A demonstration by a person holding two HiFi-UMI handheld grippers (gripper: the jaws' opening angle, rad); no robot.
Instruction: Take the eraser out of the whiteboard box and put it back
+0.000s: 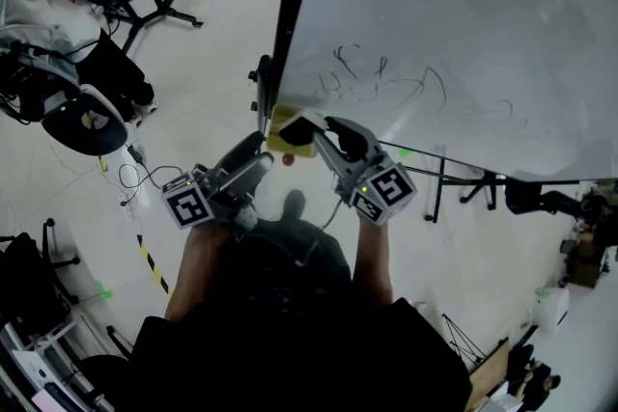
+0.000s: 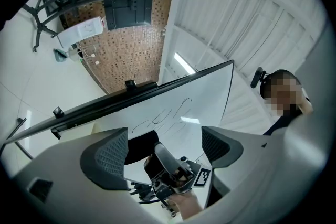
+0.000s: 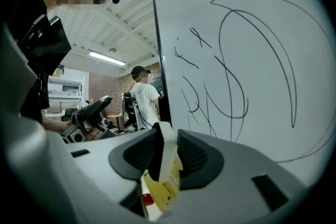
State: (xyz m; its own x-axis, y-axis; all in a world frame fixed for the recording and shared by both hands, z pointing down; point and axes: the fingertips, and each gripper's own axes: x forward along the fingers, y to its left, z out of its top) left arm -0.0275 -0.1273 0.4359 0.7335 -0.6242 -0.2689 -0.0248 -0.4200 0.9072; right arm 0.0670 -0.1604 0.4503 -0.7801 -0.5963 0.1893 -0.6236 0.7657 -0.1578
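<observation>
Eraser (image 3: 167,144) is out of the box (image 3: 167,189) but not yet back in. On your left, your left gripper (image 2: 163,149) has its jaws spread wide with nothing in its grip. At centre, the yellow box sits by the whiteboard (image 3: 252,60) edge. Just above it, your right gripper (image 3: 168,157) pinches the slab tight. By my reading, you have only to lower it in and let go.

Pale floor (image 1: 222,53), loose cables (image 1: 135,177), striped tape perhaps (image 1: 150,260), whiteboard stand legs (image 1: 441,188)
</observation>
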